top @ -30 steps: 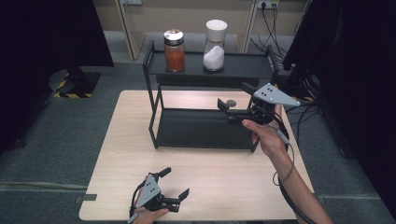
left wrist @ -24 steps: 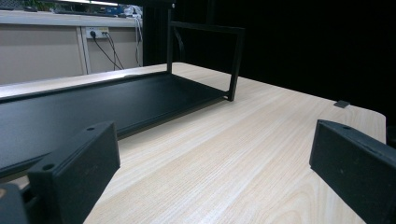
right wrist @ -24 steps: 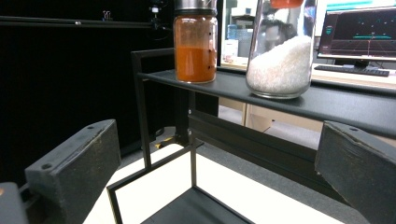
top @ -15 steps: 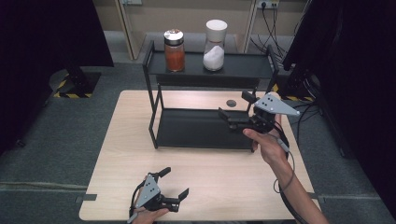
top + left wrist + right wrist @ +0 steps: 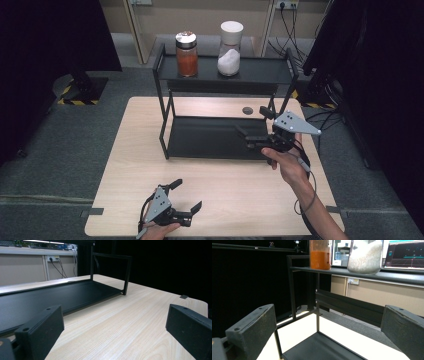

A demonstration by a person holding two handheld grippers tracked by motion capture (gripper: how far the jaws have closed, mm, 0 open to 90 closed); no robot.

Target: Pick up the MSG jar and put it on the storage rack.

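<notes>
Both grippers are black with blocky fingers (image 5: 252, 332), grey three-cornered top plates and trailing black cables.

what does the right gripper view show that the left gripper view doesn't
Right gripper view alone: the jar of orange powder and the jar of white grains standing on the rack's top shelf, and a lit monitor behind. Left gripper view alone: a broad stretch of the wooden tabletop out to its far corner, plus a wall socket. Shared: each looks past its own open tongs, right tongs and left tongs, at the black rack's bottom tray.
</notes>
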